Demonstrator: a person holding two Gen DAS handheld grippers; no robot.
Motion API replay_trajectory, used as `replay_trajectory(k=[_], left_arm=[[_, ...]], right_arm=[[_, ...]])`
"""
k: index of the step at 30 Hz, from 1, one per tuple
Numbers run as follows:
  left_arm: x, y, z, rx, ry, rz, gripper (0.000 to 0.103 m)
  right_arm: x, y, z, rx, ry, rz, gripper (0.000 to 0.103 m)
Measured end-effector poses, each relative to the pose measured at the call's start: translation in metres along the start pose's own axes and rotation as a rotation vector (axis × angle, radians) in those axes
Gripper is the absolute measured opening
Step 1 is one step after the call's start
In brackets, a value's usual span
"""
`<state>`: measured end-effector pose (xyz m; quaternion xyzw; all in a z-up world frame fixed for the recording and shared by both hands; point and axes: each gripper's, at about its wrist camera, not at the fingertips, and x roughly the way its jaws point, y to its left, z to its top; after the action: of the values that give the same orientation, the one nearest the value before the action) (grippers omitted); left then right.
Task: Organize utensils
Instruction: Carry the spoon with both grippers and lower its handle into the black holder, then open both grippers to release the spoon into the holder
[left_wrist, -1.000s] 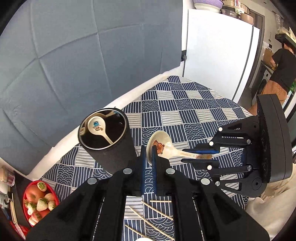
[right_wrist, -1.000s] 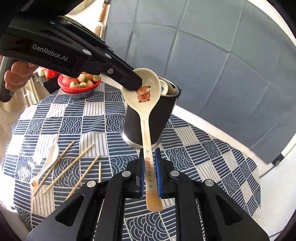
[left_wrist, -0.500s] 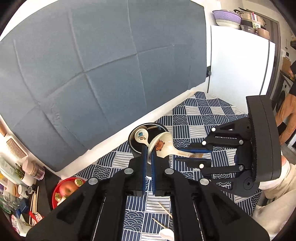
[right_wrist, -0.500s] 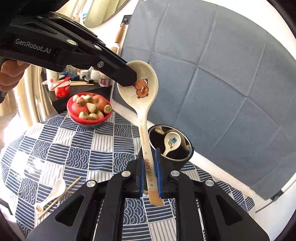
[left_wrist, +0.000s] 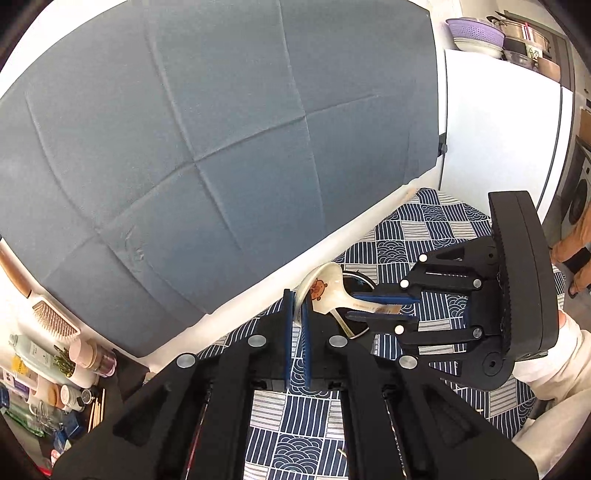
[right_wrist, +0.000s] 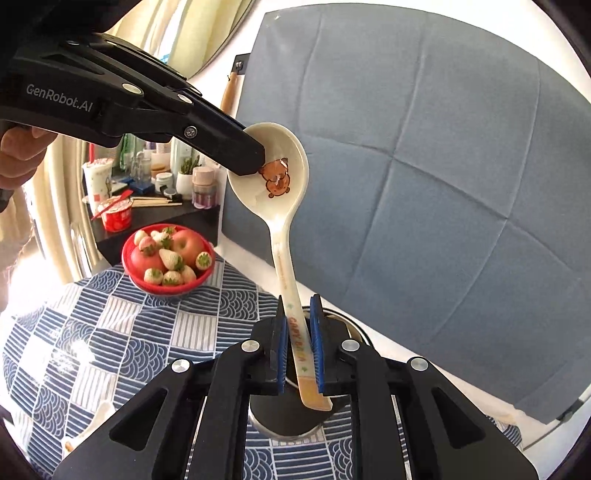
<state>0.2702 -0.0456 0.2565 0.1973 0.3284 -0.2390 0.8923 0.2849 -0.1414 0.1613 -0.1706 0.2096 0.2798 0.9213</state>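
Observation:
A cream ceramic spoon (right_wrist: 284, 192) with a brown bear print hangs in the air above the black cylindrical holder (right_wrist: 291, 417). My left gripper (left_wrist: 297, 302) is shut on the rim of its bowl (left_wrist: 320, 291). My right gripper (right_wrist: 297, 339) has its blue pads on either side of the spoon's handle, with slight gaps showing. The holder's rim (left_wrist: 354, 282) shows behind the spoon in the left wrist view, with another spoon's handle (left_wrist: 341, 323) inside it.
A red bowl of strawberries and an apple (right_wrist: 168, 258) stands at the back left of the blue patterned tablecloth (right_wrist: 110, 332). A white spoon (right_wrist: 99, 417) lies at the cloth's left. A grey padded wall (right_wrist: 424, 166) stands behind. A shelf of jars (right_wrist: 155, 184) is at the left.
Both grippers have lifted the bear spoon higher and over the holder. The right gripper's pads have eased slightly apart on the handle.

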Motion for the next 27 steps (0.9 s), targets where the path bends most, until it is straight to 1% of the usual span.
replay_trajectory(k=[2,5,9,15,17,18,23,27], left_arm=[[0.012,0.005,0.004,0.012,0.023,0.008,0.005],[0.035,0.016,0.01,-0.002,0.063,-0.011,0.005],[0.061,0.018,0.013,0.018,0.104,-0.004,0.005],[0.091,0.013,0.014,0.043,0.151,-0.026,0.005],[0.097,0.011,0.015,0.047,0.161,-0.035,0.005],[0.1,0.01,0.014,0.05,0.167,-0.039,0.005],[0.113,0.009,0.013,0.061,0.201,-0.05,0.005],[0.126,0.008,0.014,0.065,0.226,-0.047,0.005]], right_arm=[[0.01,-0.008,-0.001,0.033,-0.002,0.045,0.011],[0.028,-0.015,-0.006,0.072,0.017,0.069,0.012],[0.049,-0.02,-0.014,0.098,0.059,0.067,0.011],[0.069,-0.031,-0.027,0.13,0.13,0.078,0.011],[0.074,-0.038,-0.03,0.16,0.161,0.134,0.011],[0.076,-0.041,-0.031,0.174,0.172,0.147,0.011],[0.087,-0.046,-0.034,0.179,0.247,0.178,0.011],[0.095,-0.044,-0.032,0.151,0.292,0.158,0.011]])
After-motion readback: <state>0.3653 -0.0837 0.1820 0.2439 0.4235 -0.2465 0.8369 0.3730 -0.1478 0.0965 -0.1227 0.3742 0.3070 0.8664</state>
